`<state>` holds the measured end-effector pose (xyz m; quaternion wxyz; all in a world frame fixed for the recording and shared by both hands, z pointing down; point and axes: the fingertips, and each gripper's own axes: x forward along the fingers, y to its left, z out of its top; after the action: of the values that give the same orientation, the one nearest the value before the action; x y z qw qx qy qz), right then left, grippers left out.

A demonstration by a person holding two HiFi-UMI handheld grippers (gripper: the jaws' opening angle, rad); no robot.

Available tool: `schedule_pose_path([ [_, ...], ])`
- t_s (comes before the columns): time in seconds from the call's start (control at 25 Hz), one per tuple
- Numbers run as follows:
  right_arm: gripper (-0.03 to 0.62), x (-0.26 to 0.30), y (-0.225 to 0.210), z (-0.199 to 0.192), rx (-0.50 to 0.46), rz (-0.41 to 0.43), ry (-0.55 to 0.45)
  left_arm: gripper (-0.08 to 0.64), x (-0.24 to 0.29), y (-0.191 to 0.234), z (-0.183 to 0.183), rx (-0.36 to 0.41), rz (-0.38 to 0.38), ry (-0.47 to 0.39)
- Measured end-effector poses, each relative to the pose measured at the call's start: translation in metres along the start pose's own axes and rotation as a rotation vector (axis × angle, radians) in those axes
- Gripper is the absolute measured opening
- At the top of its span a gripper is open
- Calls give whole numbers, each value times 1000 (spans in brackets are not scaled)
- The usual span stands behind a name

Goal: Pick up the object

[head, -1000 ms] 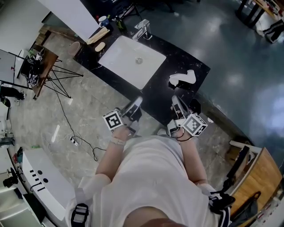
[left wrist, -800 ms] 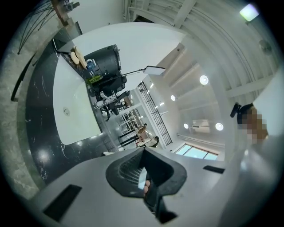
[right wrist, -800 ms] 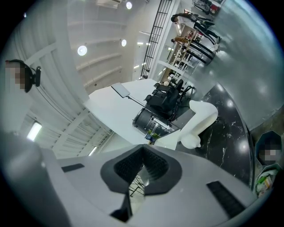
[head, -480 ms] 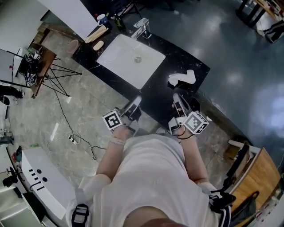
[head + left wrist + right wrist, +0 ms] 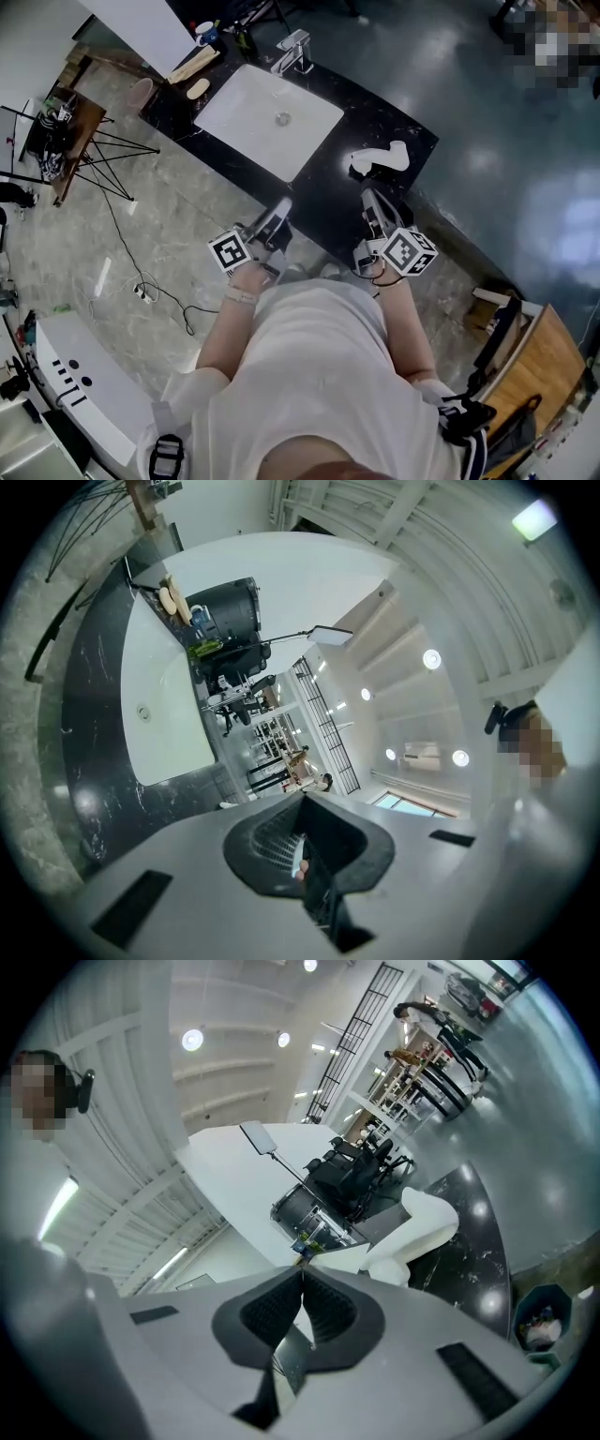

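Note:
The object is a white, bent, tube-like piece [image 5: 380, 161] lying on the black counter [image 5: 337, 192] to the right of the sink. In the right gripper view it [image 5: 412, 1232] lies just ahead and to the right of the jaws. My right gripper [image 5: 367, 199] hovers over the counter's near edge, a short way in front of the piece, shut with nothing in it. My left gripper [image 5: 281, 210] is held level at the near edge below the sink, its pads together and empty. In the left gripper view the sink [image 5: 169, 714] lies ahead on the left.
A white basin [image 5: 272, 117] is set in the counter, with a chrome faucet [image 5: 292, 49] behind it. A mug [image 5: 204, 33] and small items stand at the far left corner. A tripod [image 5: 112, 155] and a floor cable [image 5: 150, 295] lie to the left, wooden furniture [image 5: 534, 375] to the right.
The whole scene has slid slightly up and left in the head view. Both grippers keep their places at the counter's edge; the right one's marker cube has rolled a little.

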<state>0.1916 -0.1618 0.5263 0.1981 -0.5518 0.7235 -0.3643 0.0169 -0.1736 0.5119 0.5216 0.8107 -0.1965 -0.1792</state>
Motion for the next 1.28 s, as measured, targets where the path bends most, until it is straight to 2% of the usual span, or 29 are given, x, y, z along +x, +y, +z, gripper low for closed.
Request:
schedule_pose_path([
  [0.16,21,10,-11,6,-88,-34,9,6,-2,1,0,-31,-17,-19],
  [0.36,21,15,-25,12,-146,-62,33,6,-7,5,2,-29,-1,-39],
  [0.44,21,18,-32,16,-201,-80,49,6,-8,6,3,-24,-1,-46],
  [0.76,23,29,-52,27,-532,-160,204,6,-13,10,-3,-44,10,-66],
  [1.08,28,50,-73,29,-985,-219,442,6,-21,18,-2,-73,32,-88],
  [1.12,42,52,-74,28,-1029,-217,471,6,-23,18,-1,-78,35,-93],
  [1.2,144,57,-76,24,-1117,-207,546,6,-26,19,1,-85,39,-104],
  [1.28,186,60,-82,20,-1227,-201,631,6,-30,19,2,-93,41,-116],
])
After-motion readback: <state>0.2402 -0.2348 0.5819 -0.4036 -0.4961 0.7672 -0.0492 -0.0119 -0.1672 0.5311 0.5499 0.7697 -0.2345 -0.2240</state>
